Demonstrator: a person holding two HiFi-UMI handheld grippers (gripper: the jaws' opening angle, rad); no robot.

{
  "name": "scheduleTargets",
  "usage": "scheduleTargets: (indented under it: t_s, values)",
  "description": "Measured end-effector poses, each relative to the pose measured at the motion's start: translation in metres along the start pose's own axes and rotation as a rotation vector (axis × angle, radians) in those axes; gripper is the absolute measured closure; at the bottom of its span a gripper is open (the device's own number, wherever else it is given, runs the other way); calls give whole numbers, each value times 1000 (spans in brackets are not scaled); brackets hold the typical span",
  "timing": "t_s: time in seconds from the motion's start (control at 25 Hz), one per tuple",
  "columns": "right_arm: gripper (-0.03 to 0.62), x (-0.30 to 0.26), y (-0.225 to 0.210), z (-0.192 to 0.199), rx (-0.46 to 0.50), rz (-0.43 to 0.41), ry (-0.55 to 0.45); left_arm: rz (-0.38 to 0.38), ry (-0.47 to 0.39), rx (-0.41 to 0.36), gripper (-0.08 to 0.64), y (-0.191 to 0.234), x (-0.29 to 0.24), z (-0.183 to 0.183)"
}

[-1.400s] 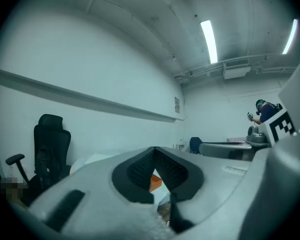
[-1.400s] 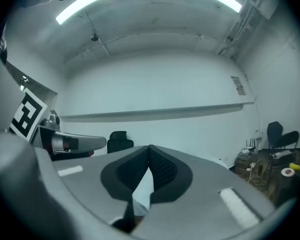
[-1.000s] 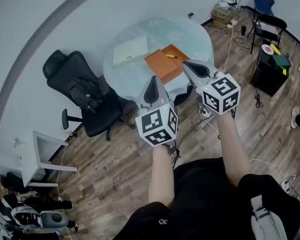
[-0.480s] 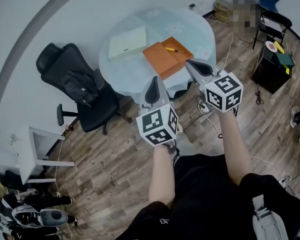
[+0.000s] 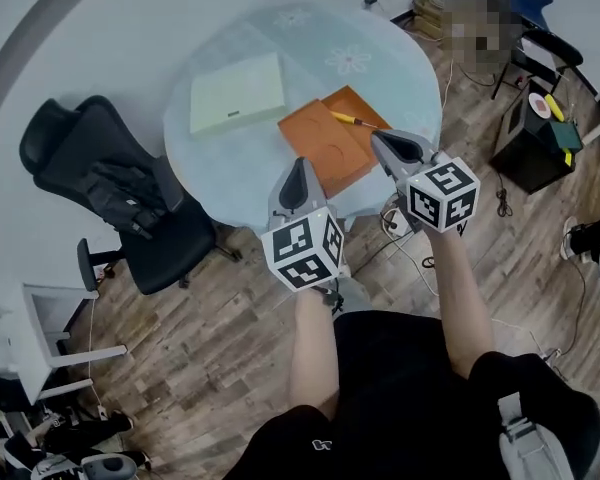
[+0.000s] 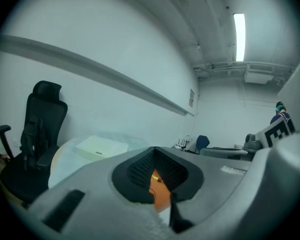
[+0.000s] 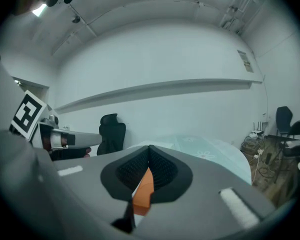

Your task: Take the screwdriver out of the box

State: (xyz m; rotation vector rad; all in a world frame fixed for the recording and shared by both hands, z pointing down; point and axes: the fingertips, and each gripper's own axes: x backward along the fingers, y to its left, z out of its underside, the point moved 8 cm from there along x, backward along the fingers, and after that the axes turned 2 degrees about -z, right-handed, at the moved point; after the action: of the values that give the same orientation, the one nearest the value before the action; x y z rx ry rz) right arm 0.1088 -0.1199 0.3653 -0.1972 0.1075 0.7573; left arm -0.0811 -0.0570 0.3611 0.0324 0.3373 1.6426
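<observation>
Task not started in any real sense. The screwdriver, yellow handle, still lies on the open orange box at its far side, near the fold. I can't tell which half it rests on. Nothing touches it.

Left gripper: jaws together at the tips, nothing between them; only the orange box shows through the gap behind the pads. Right gripper: same, closed and empty, just short of the box's near edge in the head view.

Left to do: open a gripper, reach in, pinch the screwdriver, lift it clear.

Against a second ago: I've closed in on the round glass table; it fills more of the head view, and both grippers have come forward and down toward the box. Box, screwdriver and the pale flat box sit where they did.
</observation>
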Motion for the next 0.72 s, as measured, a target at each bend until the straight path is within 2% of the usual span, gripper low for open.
scheduleTargets:
  t_s: [0.24, 0.52, 0.68, 0.72]
  values:
    - [581, -77, -31, -17, -39, 77, 15, 37, 76, 33, 559, 53, -87, -20]
    - [580, -120, -78, 21, -23, 165, 244, 103, 185, 58, 560, 54, -162, -3]
    - [577, -138, -97, 53, -4, 138, 336, 103, 272, 47, 559, 45, -183, 27]
    - [547, -141, -99, 64, -8, 122, 372, 100, 302, 39, 559, 46, -183, 36]
